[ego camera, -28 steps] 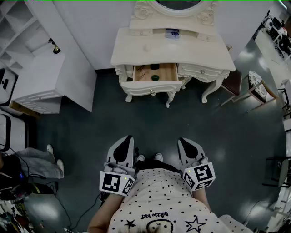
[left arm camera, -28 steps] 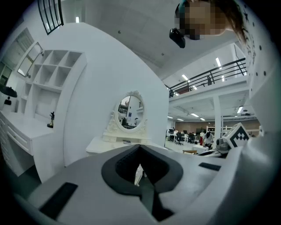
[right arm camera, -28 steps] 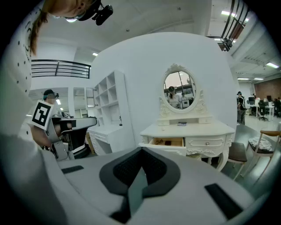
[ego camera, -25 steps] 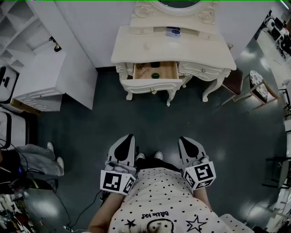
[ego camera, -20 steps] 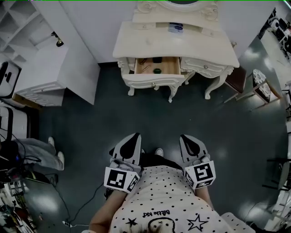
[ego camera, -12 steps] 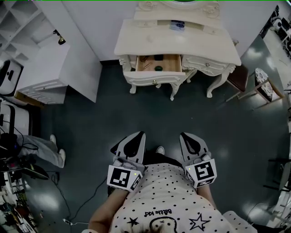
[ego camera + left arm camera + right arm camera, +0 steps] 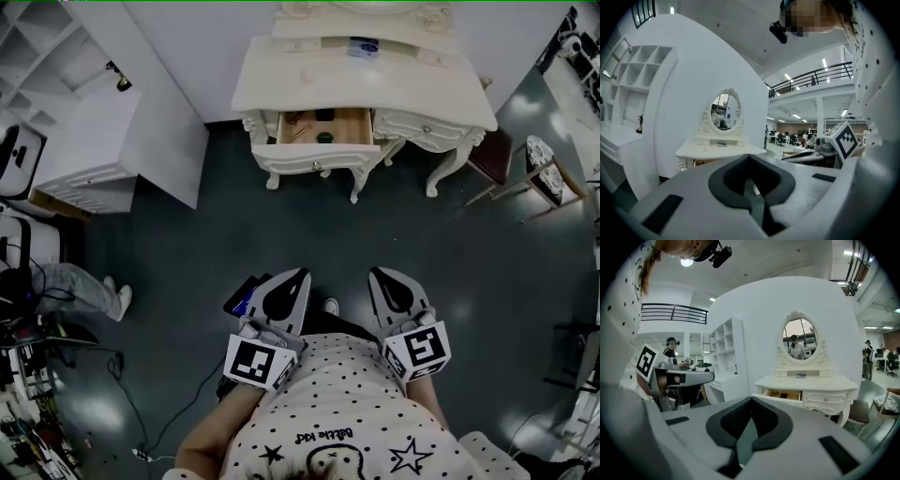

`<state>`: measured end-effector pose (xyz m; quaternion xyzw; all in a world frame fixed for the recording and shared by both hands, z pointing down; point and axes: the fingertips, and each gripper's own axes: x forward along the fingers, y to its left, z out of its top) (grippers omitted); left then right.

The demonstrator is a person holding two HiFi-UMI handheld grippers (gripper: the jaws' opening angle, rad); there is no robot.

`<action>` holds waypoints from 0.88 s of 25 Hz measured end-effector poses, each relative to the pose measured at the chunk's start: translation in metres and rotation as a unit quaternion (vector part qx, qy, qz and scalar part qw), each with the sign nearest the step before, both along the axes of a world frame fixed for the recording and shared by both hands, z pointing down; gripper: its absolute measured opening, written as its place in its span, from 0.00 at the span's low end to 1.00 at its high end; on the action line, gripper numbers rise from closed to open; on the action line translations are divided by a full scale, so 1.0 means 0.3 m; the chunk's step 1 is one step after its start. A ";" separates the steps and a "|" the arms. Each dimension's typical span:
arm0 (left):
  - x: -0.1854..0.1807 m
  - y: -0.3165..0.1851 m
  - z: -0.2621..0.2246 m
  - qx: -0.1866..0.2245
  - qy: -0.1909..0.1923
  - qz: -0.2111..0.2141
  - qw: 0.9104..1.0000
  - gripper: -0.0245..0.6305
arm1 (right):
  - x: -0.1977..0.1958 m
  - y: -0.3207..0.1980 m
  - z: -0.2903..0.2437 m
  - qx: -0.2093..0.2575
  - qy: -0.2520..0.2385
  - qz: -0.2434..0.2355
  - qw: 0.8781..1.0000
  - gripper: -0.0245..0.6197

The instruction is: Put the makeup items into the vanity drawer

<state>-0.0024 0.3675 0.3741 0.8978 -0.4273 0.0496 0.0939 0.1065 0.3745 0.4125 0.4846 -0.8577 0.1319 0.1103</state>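
Vanity drawer (image 7: 323, 156): open, twelve o'clock from the person, well apart.
Left gripper (image 7: 292, 281): clenched, empty; most directly in line with it.
Right gripper (image 7: 386, 279): clenched, empty; drawer at eleven o'clock.

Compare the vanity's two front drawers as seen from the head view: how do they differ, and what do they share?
1. The left drawer is pulled out; the right drawer is pushed in.
2. The left drawer's wooden inside shows, with small items lying in it; the right drawer's inside is hidden.

Both have cream fronts, each with a small knob.
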 end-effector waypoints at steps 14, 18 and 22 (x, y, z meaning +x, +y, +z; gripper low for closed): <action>-0.163 -0.279 -0.019 -0.011 0.044 -0.041 0.998 0.03 | -0.058 -0.209 0.011 -0.021 -0.003 0.028 0.999 0.05; -0.241 -0.379 -0.050 -0.004 0.042 -0.047 0.998 0.03 | -0.109 -0.309 -0.025 -0.014 -0.011 0.041 0.999 0.05; -0.291 -0.446 -0.057 0.005 0.026 -0.040 0.999 0.03 | -0.166 -0.395 -0.041 -0.009 -0.012 0.045 0.999 0.05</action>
